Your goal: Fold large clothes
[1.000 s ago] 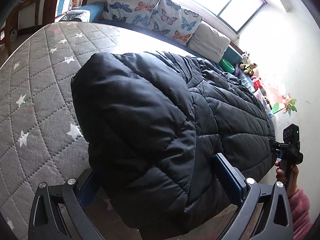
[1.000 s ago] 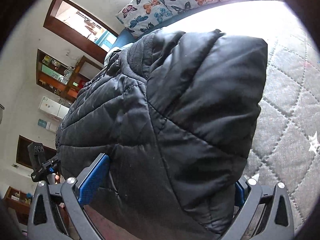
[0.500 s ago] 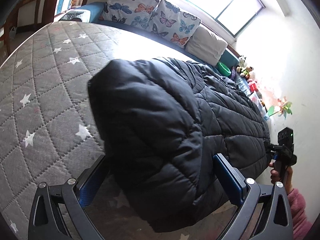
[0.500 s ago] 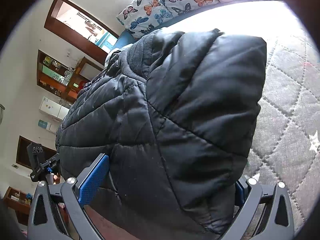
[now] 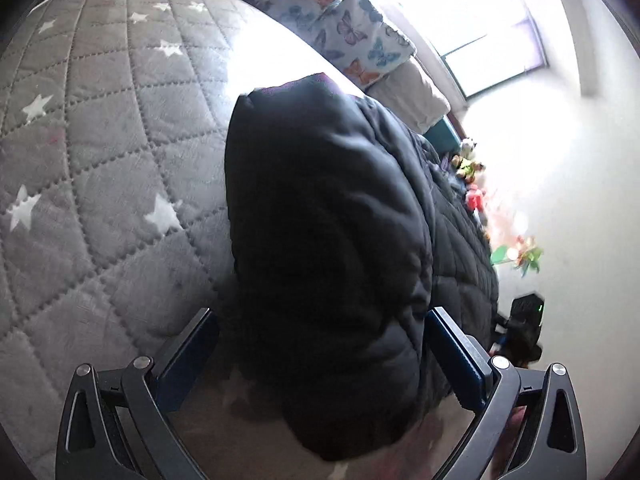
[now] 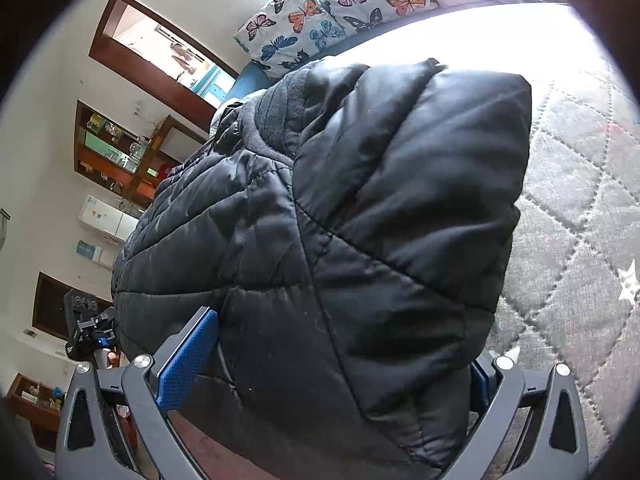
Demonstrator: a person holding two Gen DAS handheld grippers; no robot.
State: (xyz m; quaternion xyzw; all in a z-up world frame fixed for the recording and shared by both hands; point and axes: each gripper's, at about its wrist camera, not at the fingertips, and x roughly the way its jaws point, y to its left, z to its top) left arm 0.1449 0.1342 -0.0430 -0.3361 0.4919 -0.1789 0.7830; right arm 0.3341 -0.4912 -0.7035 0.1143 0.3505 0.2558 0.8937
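A black quilted puffer jacket lies folded on a grey star-quilted mattress. In the left wrist view my left gripper is wide open, its blue-padded fingers on either side of the jacket's near folded end. In the right wrist view the jacket fills the middle, its dark fleece collar at the top. My right gripper is open, its left pad beside the jacket's edge, the right pad mostly hidden by fabric. Each gripper shows small in the other's view.
Butterfly-print cushions and a beige pillow line the far edge under a bright window. Small toys stand along the wall at the right. Wooden shelves and a doorway show in the right wrist view.
My left gripper has swung to the right along the jacket's edge and tilted; the jacket's end now sits narrower between its fingers. The right gripper has hardly moved.
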